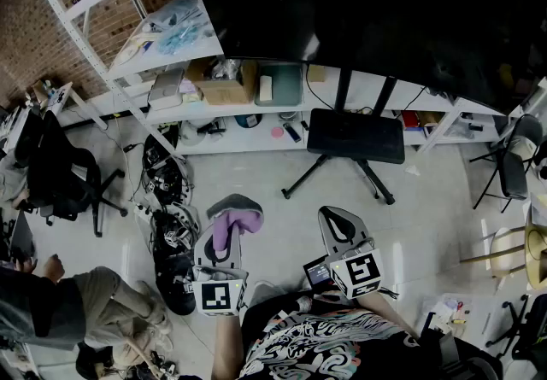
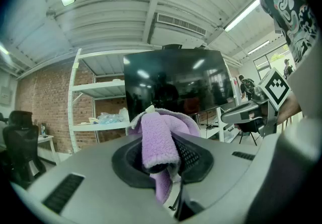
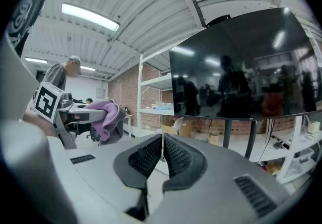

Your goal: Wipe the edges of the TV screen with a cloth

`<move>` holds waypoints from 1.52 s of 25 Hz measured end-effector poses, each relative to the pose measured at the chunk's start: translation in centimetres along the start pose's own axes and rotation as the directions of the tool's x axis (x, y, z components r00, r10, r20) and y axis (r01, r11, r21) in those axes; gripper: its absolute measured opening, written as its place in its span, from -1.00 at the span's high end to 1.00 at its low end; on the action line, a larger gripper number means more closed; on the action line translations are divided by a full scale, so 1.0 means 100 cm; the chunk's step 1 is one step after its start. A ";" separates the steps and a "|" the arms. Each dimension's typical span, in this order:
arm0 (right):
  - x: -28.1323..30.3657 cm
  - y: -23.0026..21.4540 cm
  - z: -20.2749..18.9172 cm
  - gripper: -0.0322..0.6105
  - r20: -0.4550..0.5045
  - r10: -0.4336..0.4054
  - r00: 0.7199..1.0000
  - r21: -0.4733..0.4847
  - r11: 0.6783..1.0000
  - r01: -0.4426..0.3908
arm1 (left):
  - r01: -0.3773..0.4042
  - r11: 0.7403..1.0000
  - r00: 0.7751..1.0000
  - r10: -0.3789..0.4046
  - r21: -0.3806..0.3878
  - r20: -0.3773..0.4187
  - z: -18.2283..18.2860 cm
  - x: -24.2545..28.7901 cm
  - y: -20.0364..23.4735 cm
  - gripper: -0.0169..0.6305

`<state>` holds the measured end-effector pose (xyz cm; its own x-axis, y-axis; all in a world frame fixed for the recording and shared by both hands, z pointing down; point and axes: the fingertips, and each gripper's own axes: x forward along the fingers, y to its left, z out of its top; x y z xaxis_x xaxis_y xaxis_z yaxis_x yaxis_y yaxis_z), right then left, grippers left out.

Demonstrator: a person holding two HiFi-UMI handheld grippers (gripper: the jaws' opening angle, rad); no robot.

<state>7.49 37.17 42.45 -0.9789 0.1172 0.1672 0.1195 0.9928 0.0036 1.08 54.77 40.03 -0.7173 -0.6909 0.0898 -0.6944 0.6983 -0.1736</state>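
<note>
Black and glossy, the TV screen (image 1: 385, 2) stood ahead of both grippers, well apart from them. The left gripper (image 1: 232, 214) was clamped on a folded purple cloth (image 2: 158, 142), which bulged out past its tips. The right gripper (image 3: 162, 143), near it, had its jaws pressed together with nothing between them.
</note>
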 end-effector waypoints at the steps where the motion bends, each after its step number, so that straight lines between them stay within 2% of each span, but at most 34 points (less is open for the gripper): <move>1: -0.001 -0.002 0.000 0.79 -0.001 -0.003 1.000 0.002 1.000 0.003 | -0.003 1.000 1.000 0.003 -0.002 -0.002 -0.001 0.001 -0.001 0.74; 20: -0.009 -0.046 0.001 0.79 0.017 -0.060 0.998 0.029 0.998 0.060 | -0.017 1.000 1.000 0.016 -0.006 -0.010 0.004 0.015 -0.008 0.74; 28: 0.002 -0.064 0.002 0.79 0.022 -0.090 0.996 0.023 0.996 0.089 | -0.029 1.000 0.999 0.029 -0.004 -0.023 -0.002 0.032 0.003 0.74; 34: 0.043 -0.069 0.008 0.79 0.021 -0.109 0.994 0.020 0.994 0.109 | -0.023 1.000 1.000 0.023 -0.020 -0.018 -0.012 0.074 0.037 0.74; 38: 0.084 -0.092 0.015 0.79 0.017 -0.126 0.992 0.012 0.992 0.126 | -0.016 0.999 1.000 0.015 -0.031 -0.025 -0.019 0.123 0.061 0.74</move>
<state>-2.12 29.02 42.34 -0.9889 -0.0087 0.1483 -0.0068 0.9999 0.0131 -12.12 50.90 41.92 -0.7288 -0.6756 0.1116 -0.6845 0.7144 -0.1448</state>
